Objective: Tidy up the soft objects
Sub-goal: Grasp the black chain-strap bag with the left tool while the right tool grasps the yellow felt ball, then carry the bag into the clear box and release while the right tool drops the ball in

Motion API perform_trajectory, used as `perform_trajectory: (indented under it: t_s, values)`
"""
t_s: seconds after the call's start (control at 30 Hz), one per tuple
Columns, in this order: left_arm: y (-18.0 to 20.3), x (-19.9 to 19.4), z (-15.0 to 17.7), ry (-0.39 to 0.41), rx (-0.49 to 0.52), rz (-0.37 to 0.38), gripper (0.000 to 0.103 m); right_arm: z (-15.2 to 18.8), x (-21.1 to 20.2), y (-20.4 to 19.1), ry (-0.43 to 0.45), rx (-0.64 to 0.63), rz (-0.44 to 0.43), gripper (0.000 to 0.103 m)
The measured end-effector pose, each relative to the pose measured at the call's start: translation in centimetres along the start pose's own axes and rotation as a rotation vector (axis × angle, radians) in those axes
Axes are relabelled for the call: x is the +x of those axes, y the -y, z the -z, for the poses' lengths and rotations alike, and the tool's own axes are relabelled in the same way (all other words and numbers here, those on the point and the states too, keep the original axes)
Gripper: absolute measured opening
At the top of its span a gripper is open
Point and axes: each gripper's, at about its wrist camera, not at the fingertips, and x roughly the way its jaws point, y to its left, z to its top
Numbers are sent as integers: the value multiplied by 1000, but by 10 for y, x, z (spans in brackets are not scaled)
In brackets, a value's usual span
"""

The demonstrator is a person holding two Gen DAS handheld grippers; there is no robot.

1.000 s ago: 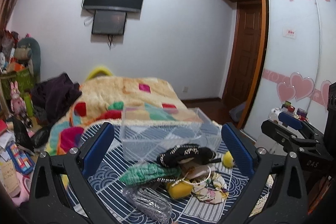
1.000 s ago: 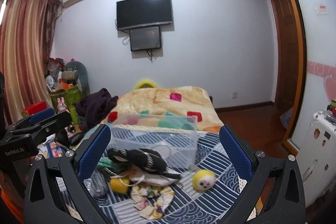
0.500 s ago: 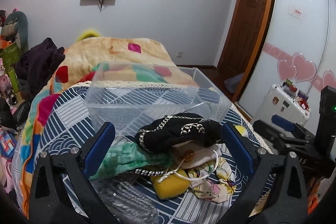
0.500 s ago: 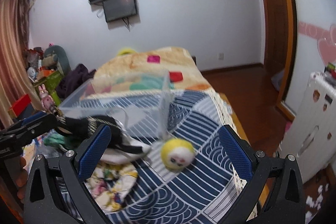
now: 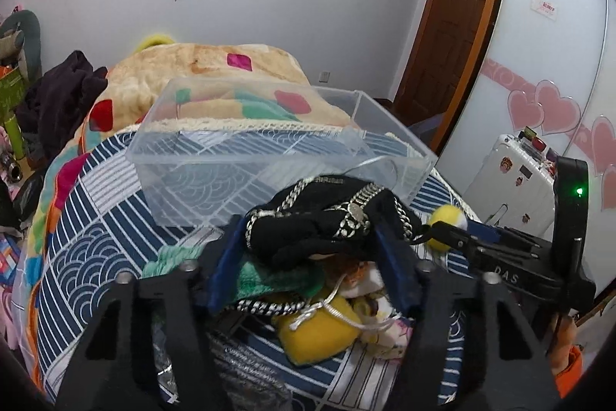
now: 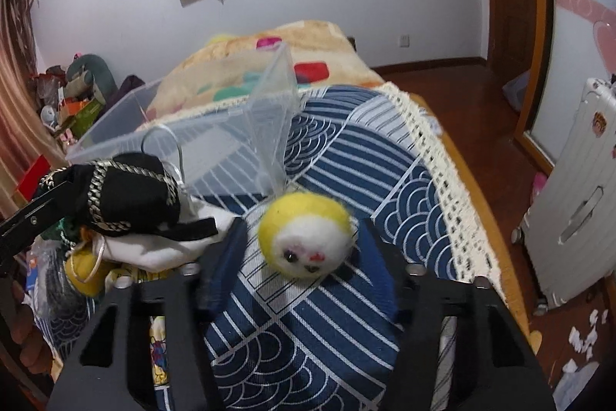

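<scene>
Left gripper: fingers narrowed round the black pouch, pads at or near its sides; whether it is truly pinched I cannot tell. Pouch tops the heap, long axis crosswise between the fingers, just before the clear box. Right gripper: blurred, fingers flanking the yellow ball on the blue cloth, grip unconfirmed. Ball lies straight ahead of it, beside the box corner. Judgement: left is nearer the pouch, right the ball; the box lies beyond both.
</scene>
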Motion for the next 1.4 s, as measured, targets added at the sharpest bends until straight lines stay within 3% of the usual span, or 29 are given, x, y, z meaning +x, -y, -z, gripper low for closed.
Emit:
perform_trajectory:
  t_s: [0.13,0.33,0.9,1.23,1.4]
  values:
    - [-8,-2,3,-5,-26,12,40,1,-3,-1,13,-7,5,43]
    - [-11,-18,-1,22,-44,35,30,-2,-18,-2,67,-1,-9,43]
    - [-30,-82,-39,207,-80,23,28,-33,-53,-40,216,-77,-77,43]
    - [-45,-71,-72,230,-76,-54,28,-65,-48,-68,277,-169,-89,43]
    - [-55,-46,-83,186,-68,-106,28,-76,-36,-74,280,-160,-94,43]
